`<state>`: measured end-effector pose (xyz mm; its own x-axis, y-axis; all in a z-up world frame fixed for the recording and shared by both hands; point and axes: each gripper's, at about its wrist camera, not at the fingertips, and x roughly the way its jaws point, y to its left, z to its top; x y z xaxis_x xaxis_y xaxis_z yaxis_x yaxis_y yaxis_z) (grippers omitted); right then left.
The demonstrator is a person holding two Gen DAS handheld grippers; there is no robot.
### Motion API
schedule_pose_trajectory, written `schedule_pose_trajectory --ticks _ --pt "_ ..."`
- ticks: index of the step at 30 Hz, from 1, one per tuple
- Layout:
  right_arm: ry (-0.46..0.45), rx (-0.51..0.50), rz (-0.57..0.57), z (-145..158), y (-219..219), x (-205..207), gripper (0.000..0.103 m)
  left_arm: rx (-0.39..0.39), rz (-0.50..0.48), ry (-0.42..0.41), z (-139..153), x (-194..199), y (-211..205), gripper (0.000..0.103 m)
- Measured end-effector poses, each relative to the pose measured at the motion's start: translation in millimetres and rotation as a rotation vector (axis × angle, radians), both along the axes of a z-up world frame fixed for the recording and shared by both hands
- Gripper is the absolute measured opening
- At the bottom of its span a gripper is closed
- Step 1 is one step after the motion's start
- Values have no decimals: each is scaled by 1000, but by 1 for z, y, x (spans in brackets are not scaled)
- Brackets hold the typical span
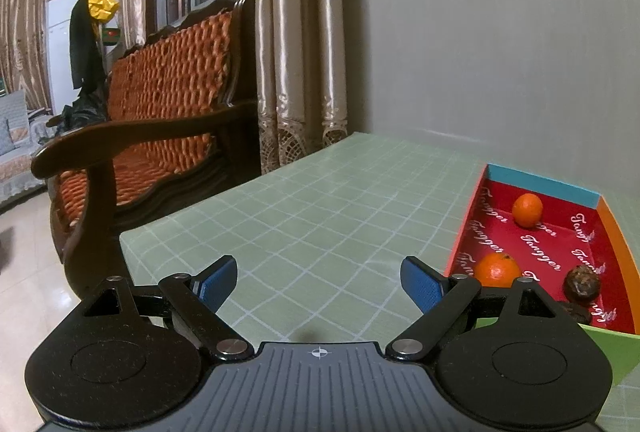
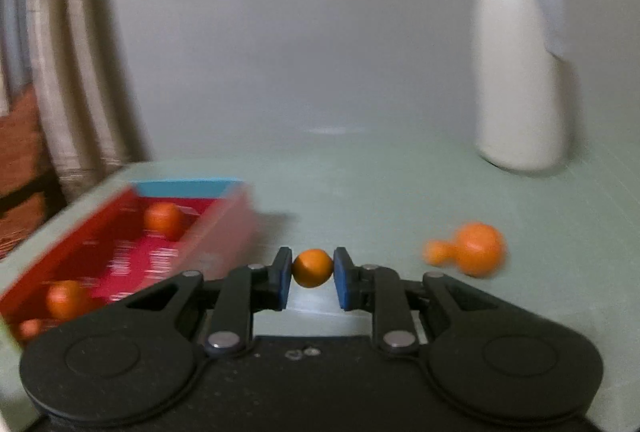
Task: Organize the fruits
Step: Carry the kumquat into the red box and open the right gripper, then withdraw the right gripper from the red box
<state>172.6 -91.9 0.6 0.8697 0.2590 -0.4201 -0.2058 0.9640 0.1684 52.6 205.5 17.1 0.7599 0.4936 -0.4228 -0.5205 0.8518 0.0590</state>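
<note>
Squarely between the right fingers [image 2: 285, 282] — a small orange fruit [image 2: 312, 268], pinched.

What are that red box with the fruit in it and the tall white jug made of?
The red box looks like printed cardboard with a slight sheen: thin flat walls, folded corners and white lettering repeated across the inside. The white jug seems to be smooth plastic or coated metal, matte cream with a paler lid, though motion blur leaves that open.

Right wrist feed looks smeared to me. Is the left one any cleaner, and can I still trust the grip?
Right wrist view: motion-smeared, the red box and loose oranges streak, yet the small orange sits sharp between the right gripper pads. Left wrist view: crisp, fisheye-bowed; left gripper open, empty.
</note>
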Motion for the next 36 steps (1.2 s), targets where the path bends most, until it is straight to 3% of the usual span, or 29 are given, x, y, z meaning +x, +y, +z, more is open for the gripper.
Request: schedule_pose_trajectory --ticks 9,24,30,33,34,36 --pt "-49 14 228 13 47 -21 21 -8 39 2 1 -10 11 89" --pt "-4 -23 349 14 84 -37 21 8 97 25 -1 -26 31 89" --pt "-4 -30 360 15 91 -41 35 11 116 34 -2 -29 35 89" --pt "-18 -34 359 17 91 -44 59 5 118 33 -2 -29 36 89" --pt "-28 -36 356 18 91 -44 72 6 117 33 -2 -28 35 89" --pt "-54 -46 351 20 90 -48 73 9 109 34 -2 -28 34 89"
